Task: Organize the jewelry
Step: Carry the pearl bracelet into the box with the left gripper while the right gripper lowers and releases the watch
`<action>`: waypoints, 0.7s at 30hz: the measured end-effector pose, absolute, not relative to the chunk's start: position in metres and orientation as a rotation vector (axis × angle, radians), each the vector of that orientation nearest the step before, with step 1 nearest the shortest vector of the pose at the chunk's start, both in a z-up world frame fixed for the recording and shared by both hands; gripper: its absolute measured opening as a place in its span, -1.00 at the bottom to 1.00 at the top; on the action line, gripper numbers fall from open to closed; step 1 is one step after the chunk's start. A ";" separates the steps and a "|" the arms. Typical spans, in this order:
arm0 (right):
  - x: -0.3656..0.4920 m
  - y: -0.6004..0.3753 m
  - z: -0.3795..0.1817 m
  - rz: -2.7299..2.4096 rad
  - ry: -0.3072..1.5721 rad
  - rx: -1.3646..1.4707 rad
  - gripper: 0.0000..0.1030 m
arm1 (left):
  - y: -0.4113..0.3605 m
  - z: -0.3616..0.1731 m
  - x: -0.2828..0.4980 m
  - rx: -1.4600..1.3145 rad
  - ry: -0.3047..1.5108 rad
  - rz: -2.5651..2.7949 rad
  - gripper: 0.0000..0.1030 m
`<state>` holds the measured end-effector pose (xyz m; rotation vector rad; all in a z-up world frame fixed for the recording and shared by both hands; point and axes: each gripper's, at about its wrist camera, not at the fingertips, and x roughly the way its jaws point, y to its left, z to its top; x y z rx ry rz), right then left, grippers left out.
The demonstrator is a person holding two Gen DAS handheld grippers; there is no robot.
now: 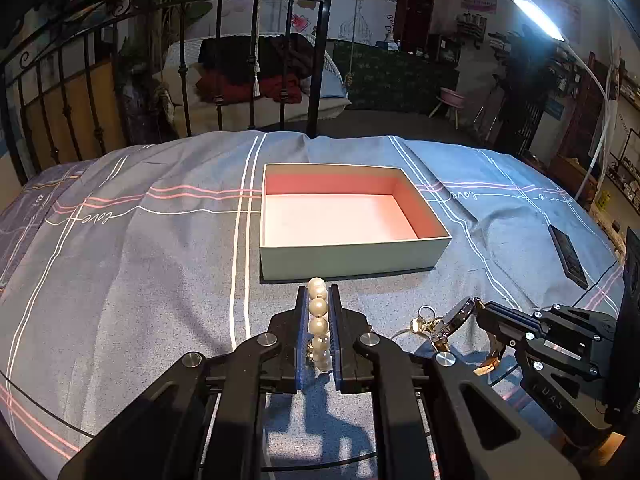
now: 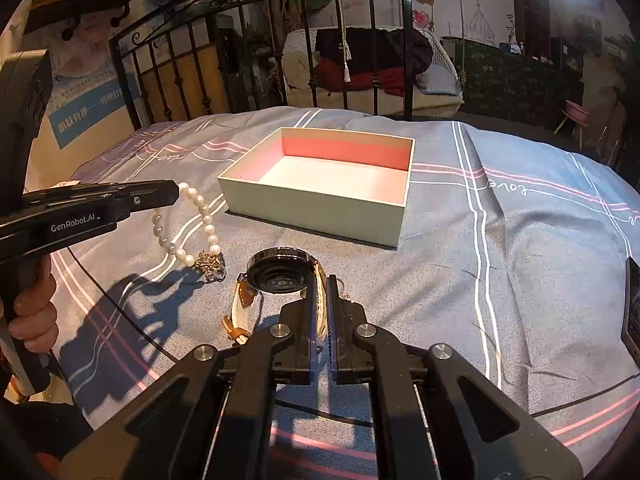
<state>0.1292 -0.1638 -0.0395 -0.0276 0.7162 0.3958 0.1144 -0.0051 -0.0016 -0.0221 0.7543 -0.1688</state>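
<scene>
Clamping a run of beads, the left gripper (image 1: pixel 319 320) holds the pearl bracelet (image 2: pixel 188 224) just short of the box (image 1: pixel 348 256), the free loop and its metal charm drooping onto the bedspread (image 1: pixel 140 260) (it looks limp and light, so it will likely swing). The right gripper (image 2: pixel 320 320) is closed on the strap of the watch (image 2: pixel 280 276), whose round case hangs out past the fingertips. Judging by that, the watch is the heavier, stiffer piece and may pivot, so a hold near the case seems safer.
</scene>
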 end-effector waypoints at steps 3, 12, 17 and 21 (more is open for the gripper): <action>0.129 -0.166 -0.033 0.391 0.696 -0.029 -0.91 | -0.006 0.004 0.114 -0.021 0.744 -0.174 -0.82; 0.145 -0.162 -0.013 0.393 0.645 -0.045 -0.91 | -0.012 0.021 0.126 -0.017 0.708 -0.187 -0.82; 0.166 -0.162 0.000 0.396 0.619 -0.034 -0.91 | -0.019 0.037 0.143 -0.013 0.667 -0.191 -0.82; 0.195 -0.158 0.019 0.391 0.597 -0.043 -0.90 | -0.024 0.055 0.166 -0.010 0.626 -0.183 -0.82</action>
